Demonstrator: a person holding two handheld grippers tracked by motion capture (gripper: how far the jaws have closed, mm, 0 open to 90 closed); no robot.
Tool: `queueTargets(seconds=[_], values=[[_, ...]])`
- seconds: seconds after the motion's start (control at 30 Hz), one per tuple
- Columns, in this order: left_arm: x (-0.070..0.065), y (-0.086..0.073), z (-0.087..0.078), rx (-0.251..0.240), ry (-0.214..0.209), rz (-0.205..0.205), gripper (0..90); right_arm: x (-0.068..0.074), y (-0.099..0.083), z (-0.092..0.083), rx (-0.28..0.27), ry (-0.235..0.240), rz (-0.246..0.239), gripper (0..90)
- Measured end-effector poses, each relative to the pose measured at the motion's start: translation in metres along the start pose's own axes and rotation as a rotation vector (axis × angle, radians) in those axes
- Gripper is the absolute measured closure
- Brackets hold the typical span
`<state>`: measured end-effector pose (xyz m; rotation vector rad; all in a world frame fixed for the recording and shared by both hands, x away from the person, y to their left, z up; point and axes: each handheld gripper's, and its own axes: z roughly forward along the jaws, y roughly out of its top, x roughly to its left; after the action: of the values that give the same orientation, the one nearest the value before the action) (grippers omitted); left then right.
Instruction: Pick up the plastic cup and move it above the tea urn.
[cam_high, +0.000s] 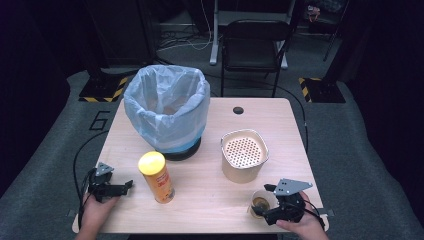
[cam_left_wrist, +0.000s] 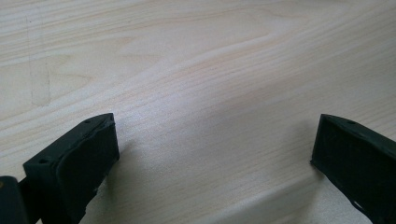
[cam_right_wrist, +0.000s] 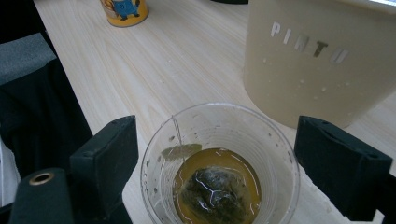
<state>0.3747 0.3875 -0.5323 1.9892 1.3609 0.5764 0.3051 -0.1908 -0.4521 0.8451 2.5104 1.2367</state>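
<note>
Straddling the clear cup (cam_right_wrist: 219, 165) of tea and its tea bag (cam_right_wrist: 215, 189) with the right gripper (cam_right_wrist: 217, 158) open, not yet clamping or lifting; left gripper (cam_left_wrist: 210, 154) idling open.

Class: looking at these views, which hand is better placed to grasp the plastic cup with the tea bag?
Right. The right tool already straddles the cup, jaws open either side; the left tool rests across the table beyond the yellow can.

Overhead light is brightening the table (cam_high: 210, 200) (its surroundings staying dark), casting soft shadows beneath slightly blurred jaws.
</note>
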Motion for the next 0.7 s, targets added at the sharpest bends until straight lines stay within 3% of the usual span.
queueTargets(seconds=[0.17, 0.43, 0.7], values=[[0.000, 0.000, 0.000, 0.001, -0.001, 0.001, 0.3, 0.000, -0.006, 0.006, 0.019, 0.001, -0.006, 13.6], [0.000, 0.000, 0.000, -0.002, 0.000, 0.000, 0.3, 0.000, -0.017, 0.016, 0.047, 0.004, -0.057, 19.8], [0.000, 0.000, 0.000, -0.003, 0.000, -0.001, 0.3, -0.003, -0.022, 0.021, 0.044, 0.021, -0.041, 25.4]])
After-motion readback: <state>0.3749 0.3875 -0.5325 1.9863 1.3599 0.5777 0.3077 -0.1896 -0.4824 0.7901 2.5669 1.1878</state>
